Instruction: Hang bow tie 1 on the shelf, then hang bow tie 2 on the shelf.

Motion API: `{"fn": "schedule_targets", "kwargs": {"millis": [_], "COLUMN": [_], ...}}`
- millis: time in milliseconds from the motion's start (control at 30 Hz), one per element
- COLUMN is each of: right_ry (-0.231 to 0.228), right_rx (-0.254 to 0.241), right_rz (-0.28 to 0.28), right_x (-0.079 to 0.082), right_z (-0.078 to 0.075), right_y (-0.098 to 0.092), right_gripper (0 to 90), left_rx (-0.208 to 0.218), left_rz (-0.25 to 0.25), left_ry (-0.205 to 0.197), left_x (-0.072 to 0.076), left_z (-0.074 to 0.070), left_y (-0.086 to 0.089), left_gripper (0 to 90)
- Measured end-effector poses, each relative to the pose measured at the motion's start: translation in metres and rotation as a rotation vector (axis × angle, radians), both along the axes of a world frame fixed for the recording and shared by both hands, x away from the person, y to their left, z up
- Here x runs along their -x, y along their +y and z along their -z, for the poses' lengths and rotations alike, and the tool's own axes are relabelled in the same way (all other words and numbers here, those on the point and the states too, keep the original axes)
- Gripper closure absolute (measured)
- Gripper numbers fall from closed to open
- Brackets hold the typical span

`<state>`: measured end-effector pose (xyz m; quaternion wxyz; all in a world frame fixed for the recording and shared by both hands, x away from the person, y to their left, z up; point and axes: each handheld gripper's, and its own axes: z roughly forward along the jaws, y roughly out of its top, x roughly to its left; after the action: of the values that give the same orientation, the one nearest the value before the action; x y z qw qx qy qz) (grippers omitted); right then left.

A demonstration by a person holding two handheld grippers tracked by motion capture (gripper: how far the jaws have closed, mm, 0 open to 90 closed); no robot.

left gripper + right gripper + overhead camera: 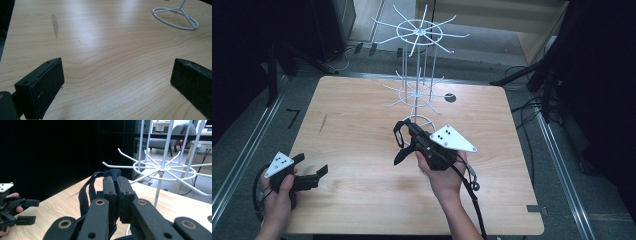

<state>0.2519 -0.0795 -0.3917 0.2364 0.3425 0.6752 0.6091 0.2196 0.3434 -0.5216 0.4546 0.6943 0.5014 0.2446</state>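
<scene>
My right gripper [116, 180] is clamped tight on a dark fabric strap loop [86, 192], held up near the white wire hook rack [418, 75] standing on the pale wooden table [362, 200]. To hang it well, I'd spread the loop over one lower prong before letting go. My left gripper [116, 82], jaws wide and empty, idles over bare wood; its view shows the rack's ring base, while the right gripper view shows the prongs.

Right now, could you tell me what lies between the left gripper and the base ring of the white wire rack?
Nothing: in the left gripper view, bare wooden table runs from the open left gripper to the rack's base ring, with a faint smudge off to one side.
</scene>
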Motion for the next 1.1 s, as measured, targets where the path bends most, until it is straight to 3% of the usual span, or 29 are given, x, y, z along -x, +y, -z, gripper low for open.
{"fn": "schedule_targets", "kwargs": {"millis": [1100], "right_ry": [-0.006], "right_rx": [0.006], "right_rz": [0.029], "right_x": [-0.016], "right_z": [-0.01], "right_y": [0.001], "right_gripper": [87.8], "left_rx": [0.003], "left_rz": [0.001], "left_ry": [-0.003], "left_x": [0.0], "left_z": [0.0], "left_y": [0.0], "left_gripper": [0.0]}}
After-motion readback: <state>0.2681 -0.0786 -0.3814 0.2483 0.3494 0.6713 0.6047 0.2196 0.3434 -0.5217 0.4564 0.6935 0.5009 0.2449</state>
